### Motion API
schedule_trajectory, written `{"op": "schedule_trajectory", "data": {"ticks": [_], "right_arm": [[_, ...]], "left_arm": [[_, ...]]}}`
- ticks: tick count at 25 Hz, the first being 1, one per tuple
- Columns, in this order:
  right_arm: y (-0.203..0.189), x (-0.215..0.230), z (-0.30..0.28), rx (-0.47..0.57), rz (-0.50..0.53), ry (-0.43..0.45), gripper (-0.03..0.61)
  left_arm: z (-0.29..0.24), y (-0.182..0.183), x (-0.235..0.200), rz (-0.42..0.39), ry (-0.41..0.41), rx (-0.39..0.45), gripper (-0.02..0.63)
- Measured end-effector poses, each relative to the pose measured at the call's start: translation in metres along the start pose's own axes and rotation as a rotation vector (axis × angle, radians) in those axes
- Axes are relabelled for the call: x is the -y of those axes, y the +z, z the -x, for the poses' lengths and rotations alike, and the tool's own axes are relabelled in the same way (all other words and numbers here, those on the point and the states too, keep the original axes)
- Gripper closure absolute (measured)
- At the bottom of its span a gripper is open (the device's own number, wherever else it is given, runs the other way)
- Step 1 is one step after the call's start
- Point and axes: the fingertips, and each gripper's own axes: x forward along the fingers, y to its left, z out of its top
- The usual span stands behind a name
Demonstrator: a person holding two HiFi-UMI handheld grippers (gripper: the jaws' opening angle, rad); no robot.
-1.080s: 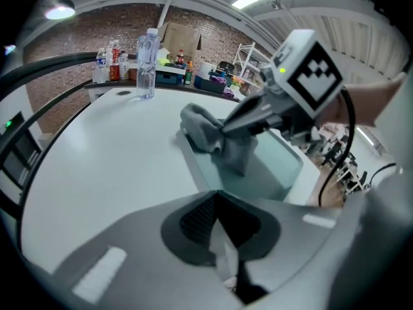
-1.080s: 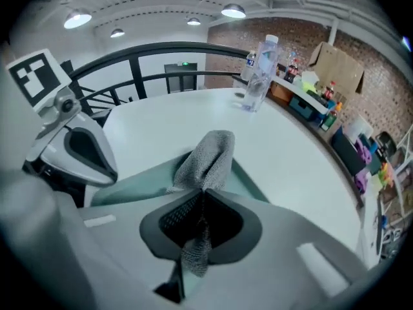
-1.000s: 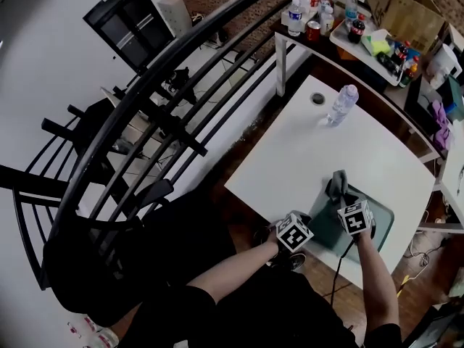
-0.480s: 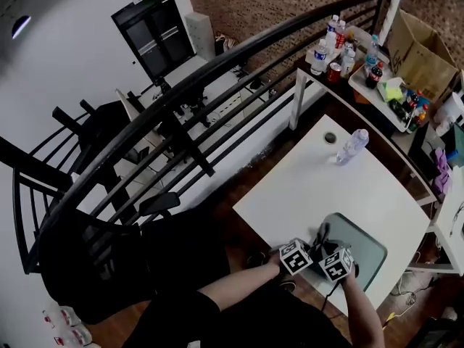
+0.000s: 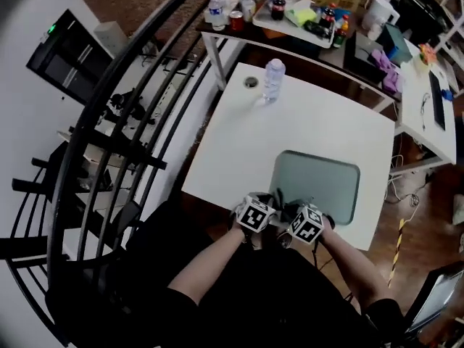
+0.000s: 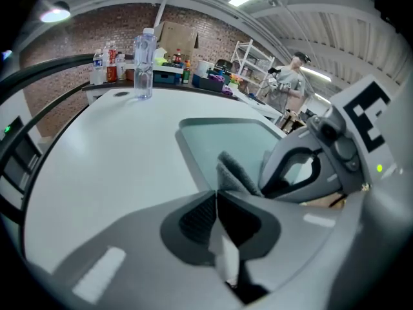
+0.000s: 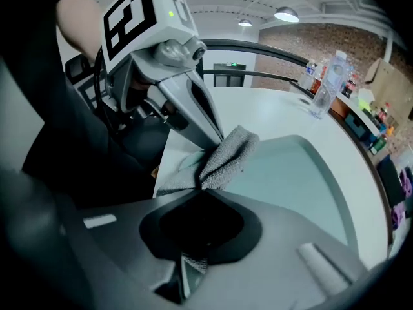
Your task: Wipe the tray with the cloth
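Note:
A pale green tray (image 5: 319, 187) lies on the white table (image 5: 239, 143), near its front edge. Both grippers meet at the tray's near left corner. A grey cloth (image 7: 226, 157) is bunched between them. My left gripper (image 5: 264, 207) is shut, with a fold of the cloth (image 6: 235, 173) sticking out past its tips (image 6: 215, 194). My right gripper (image 5: 296, 212) is shut on the cloth's other end (image 7: 199, 191), and grey fabric shows inside its jaws. In the right gripper view the left gripper's fingers (image 7: 200, 112) pinch the top of the cloth. The tray (image 6: 226, 134) stretches away beyond the cloth.
A clear water bottle (image 5: 273, 78) stands at the table's far side beside a round cable hole (image 5: 251, 83). A second table (image 5: 239, 6) behind carries bottles and cans. A dark curved railing (image 5: 109, 143) runs along the left. A person stands far off in the left gripper view.
My right gripper has come back from the tray's far left part to its near corner, bringing the cloth beside the left gripper. The head view has swung round.

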Motion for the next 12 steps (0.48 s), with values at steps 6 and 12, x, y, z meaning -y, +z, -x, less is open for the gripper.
{"op": "schedule_trajectory", "data": {"ticks": [6, 12], "right_arm": [[-0.022, 0.048, 0.021, 0.010, -0.162, -0.147, 0.558], [-0.028, 0.141, 0.033, -0.019, -0.189, -0.271, 0.558]], "left_arm": [[0.000, 0.005, 0.042, -0.003, -0.087, -0.022, 0.586], [0.005, 0.010, 0.046, 0.003, -0.059, -0.041, 0.586]]}}
